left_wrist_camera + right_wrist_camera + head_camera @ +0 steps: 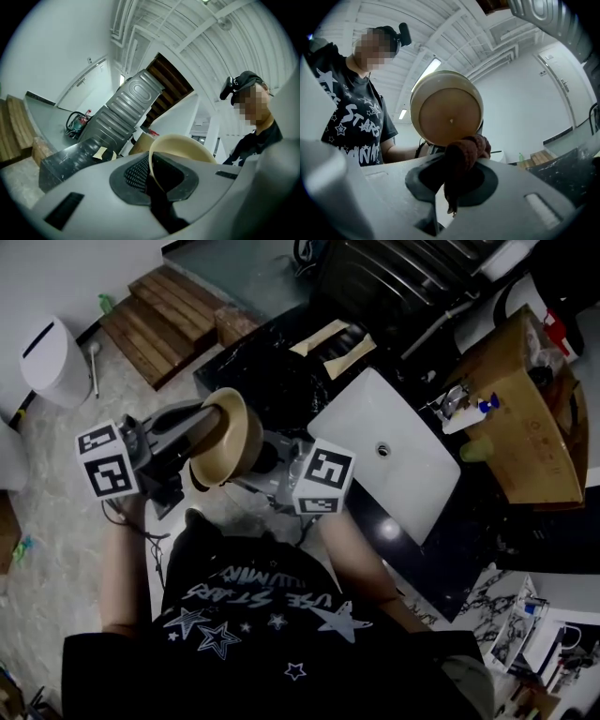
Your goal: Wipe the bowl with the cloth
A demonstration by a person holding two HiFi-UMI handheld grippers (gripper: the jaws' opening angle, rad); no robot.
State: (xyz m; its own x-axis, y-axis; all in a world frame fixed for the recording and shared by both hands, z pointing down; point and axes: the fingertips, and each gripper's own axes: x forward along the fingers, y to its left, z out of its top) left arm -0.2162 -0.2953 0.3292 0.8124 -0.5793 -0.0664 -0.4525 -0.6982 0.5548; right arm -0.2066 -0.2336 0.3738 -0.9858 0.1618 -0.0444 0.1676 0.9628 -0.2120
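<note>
A tan bowl (227, 435) with a cream rim hangs on its edge in the air in front of the person's chest. My left gripper (208, 420) comes in from the left and is shut on the bowl's rim (157, 161), one jaw on each side of the wall. The bowl (447, 108) turns a round face toward my right gripper (458, 161). That gripper is shut on a dark brown-red knitted cloth (464, 152), which bunches up against the bowl's lower edge. In the head view the right gripper (274, 469) sits just right of the bowl, and the cloth is hidden there.
A white sink (412, 474) is set in a black counter (272, 371) ahead and to the right. A cardboard box (525, 418) stands at the far right. Wooden steps (164, 320) and a white bin (52, 357) are on the floor at the left.
</note>
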